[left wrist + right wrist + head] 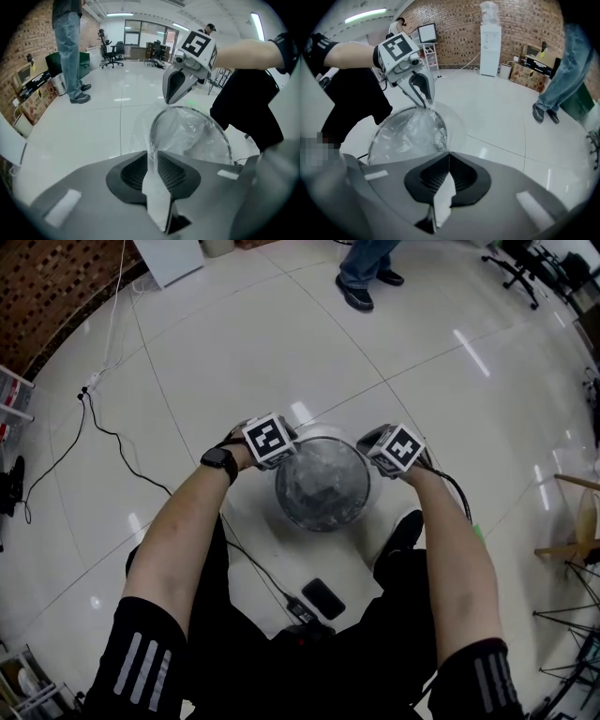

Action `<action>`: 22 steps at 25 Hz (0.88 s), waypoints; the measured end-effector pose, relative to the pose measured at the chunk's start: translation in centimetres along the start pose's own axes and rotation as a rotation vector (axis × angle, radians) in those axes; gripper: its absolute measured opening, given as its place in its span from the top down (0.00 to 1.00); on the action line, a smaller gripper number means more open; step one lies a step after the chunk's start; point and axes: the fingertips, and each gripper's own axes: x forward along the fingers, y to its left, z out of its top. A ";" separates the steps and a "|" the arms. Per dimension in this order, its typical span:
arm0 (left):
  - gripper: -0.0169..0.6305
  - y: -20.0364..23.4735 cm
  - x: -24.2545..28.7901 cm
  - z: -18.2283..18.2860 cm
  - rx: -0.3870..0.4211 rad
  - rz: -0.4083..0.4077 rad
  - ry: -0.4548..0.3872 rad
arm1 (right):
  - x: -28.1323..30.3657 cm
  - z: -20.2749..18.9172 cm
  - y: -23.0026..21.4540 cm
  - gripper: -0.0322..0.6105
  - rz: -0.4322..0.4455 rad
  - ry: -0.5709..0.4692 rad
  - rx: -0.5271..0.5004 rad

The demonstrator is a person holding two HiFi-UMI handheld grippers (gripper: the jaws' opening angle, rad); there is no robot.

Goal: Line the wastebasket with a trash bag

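Observation:
A round wire wastebasket (358,509) stands on the white floor between my two hands. A clear trash bag (322,482) lies crumpled inside it and over its rim. My left gripper (281,452) is at the rim's left side, shut on a strip of the bag's film (151,140). My right gripper (381,459) is at the rim's right side, shut on the opposite edge of the bag (438,137). Both point steeply down. In the left gripper view the right gripper (176,92) hangs over the far rim (222,135). The right gripper view shows the left gripper (423,96) pinching film.
A person in jeans (362,272) stands farther off. A black cable (105,433) snakes over the floor at left, and a dark flat device (322,598) lies by my knees. Office chairs (521,268) are at the far right, a water dispenser (490,40) by the brick wall.

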 end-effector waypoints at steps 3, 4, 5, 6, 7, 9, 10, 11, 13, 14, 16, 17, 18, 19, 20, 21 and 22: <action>0.98 1.9 -1.0 0.9 -0.055 0.032 -0.055 | 0.0 0.1 -2.6 0.94 -0.051 -0.043 0.060; 0.98 2.5 -1.2 0.9 -0.072 0.040 -0.063 | 0.0 0.5 -3.3 0.94 -0.065 -0.064 0.074; 0.98 2.9 -1.3 0.9 -0.085 0.048 -0.066 | 0.0 1.1 -3.8 0.94 -0.076 -0.082 0.084; 0.98 3.4 -1.2 0.7 -0.095 0.057 -0.066 | 0.1 1.5 -4.1 0.94 -0.085 -0.089 0.085; 0.98 3.8 -1.0 0.5 -0.104 0.063 -0.064 | 0.4 1.8 -4.2 0.94 -0.093 -0.085 0.078; 0.98 4.3 -0.2 -0.1 -0.123 0.069 -0.056 | 1.4 1.6 -4.5 0.94 -0.104 -0.051 0.058; 0.98 4.5 0.3 -0.4 -0.134 0.071 -0.048 | 2.0 1.3 -4.7 0.94 -0.111 -0.033 0.052; 0.98 4.7 0.8 -0.8 -0.143 0.074 -0.036 | 2.5 1.0 -4.9 0.94 -0.118 -0.017 0.047; 0.97 5.0 1.8 -1.5 -0.150 0.083 -0.005 | 3.4 0.5 -5.3 0.94 -0.120 0.008 0.039; 0.97 5.0 2.2 -1.6 -0.152 0.076 0.001 | 3.7 0.3 -5.3 0.94 -0.116 0.018 0.035; 0.96 4.9 3.0 -1.6 -0.155 0.058 0.005 | 4.4 -0.1 -5.4 0.94 -0.103 0.041 0.032; 0.95 4.9 3.4 -1.8 -0.160 0.051 0.012 | 4.7 -0.5 -5.4 0.94 -0.093 0.054 0.041; 0.95 4.9 3.8 -2.0 -0.167 0.043 0.021 | 5.0 -0.9 -5.3 0.94 -0.079 0.062 0.056; 0.95 4.8 4.2 -2.3 -0.174 0.033 0.032 | 5.3 -1.1 -5.3 0.94 -0.066 0.062 0.070; 0.94 4.6 4.6 -2.7 -0.180 0.023 0.045 | 5.6 -1.2 -5.2 0.94 -0.054 0.056 0.080; 0.93 4.3 4.9 -3.0 -0.185 0.013 0.059 | 5.8 -1.3 -5.1 0.94 -0.046 0.048 0.091; 0.93 4.0 5.1 -3.3 -0.190 0.005 0.073 | 5.9 -1.4 -5.0 0.93 -0.042 0.042 0.104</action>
